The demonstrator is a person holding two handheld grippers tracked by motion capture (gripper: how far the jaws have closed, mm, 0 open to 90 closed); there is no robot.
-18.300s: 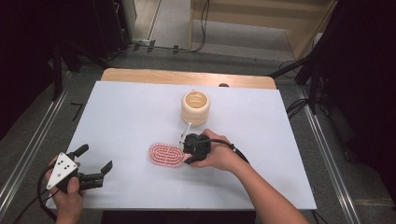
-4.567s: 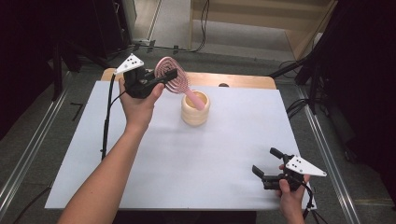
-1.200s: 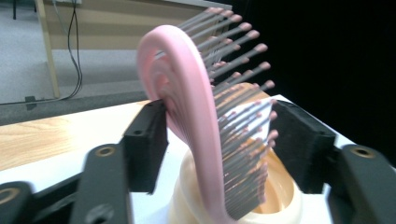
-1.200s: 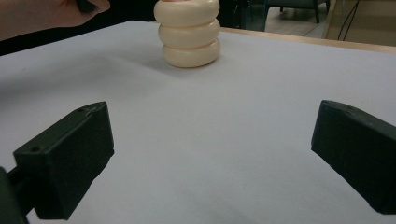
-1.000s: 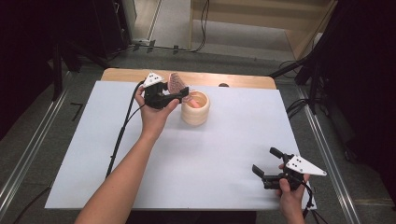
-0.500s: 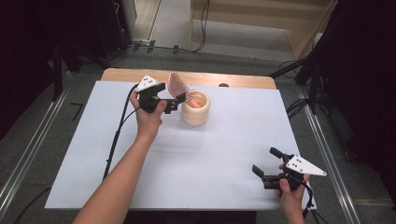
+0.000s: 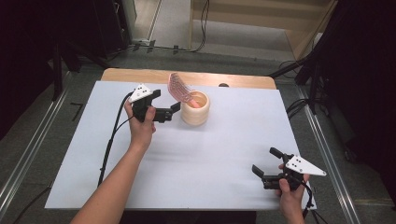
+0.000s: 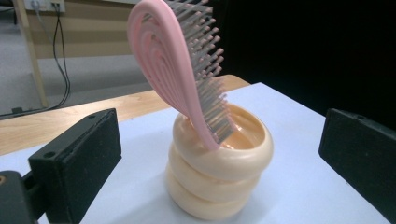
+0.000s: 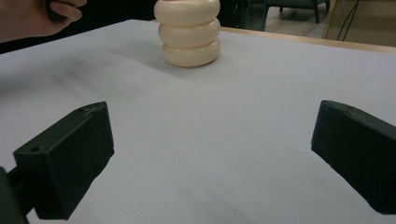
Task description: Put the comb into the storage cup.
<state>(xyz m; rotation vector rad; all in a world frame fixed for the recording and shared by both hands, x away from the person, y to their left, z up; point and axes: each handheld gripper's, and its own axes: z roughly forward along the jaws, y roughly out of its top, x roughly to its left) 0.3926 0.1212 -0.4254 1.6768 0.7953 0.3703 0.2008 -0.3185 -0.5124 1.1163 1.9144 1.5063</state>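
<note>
A pink hairbrush (image 7: 180, 88) stands handle-down in a cream ribbed cup (image 7: 195, 111) at the far middle of the white tabletop, its head leaning left over the rim. My left gripper (image 7: 166, 100) is open just left of the cup, apart from the brush and cup. In the left gripper view the brush (image 8: 175, 60) and cup (image 8: 219, 182) sit beyond the two spread jaws, bristles facing right. My right gripper (image 7: 265, 160) rests open near the front right edge with nothing between its jaws. The cup (image 9: 189, 32) shows far ahead in the right gripper view.
The white tabletop (image 7: 210, 154) lies on a wooden table whose strip (image 7: 140, 74) shows along the far edge. A black cable (image 7: 109, 144) trails from the left gripper toward the front left. Dark stands and floor cables surround the table.
The left gripper let go of the brush, which now stands in the cup, and drew back a little to the left with its jaws open. The right gripper has not moved.
</note>
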